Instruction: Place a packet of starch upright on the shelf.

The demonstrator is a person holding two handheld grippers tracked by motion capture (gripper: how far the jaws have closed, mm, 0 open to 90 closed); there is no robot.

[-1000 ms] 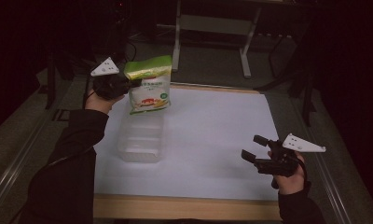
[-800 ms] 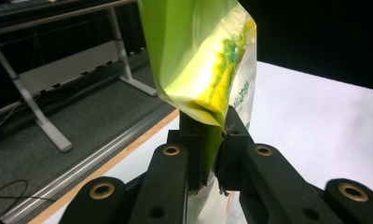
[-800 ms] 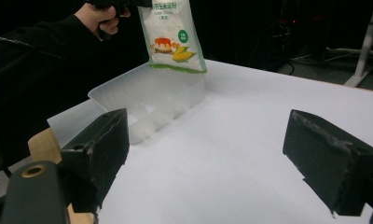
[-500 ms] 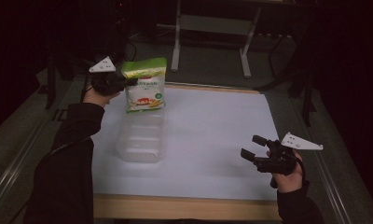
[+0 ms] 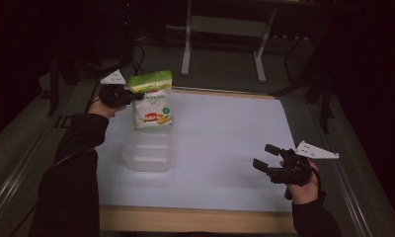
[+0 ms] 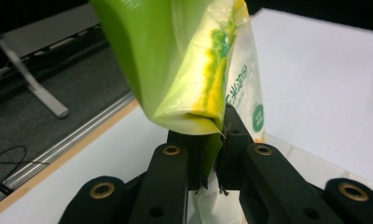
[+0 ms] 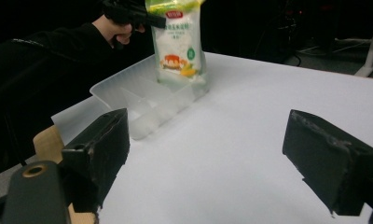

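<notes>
From the high view, the left gripper (image 5: 129, 95) is holding a green-topped food bag (image 5: 150, 101) above the far end of the clear plastic container (image 5: 147, 153); lowering it in seems next. In the left gripper view, the jaws are pinching the bag's top edge. In the right gripper view, the right gripper (image 7: 208, 154) is idling with jaws wide and empty, nearer than the container on the tabletop (image 7: 250, 107).

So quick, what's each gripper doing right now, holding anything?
Left gripper: closed on the top of the green bag.
Right gripper: open, holding nothing.
</notes>
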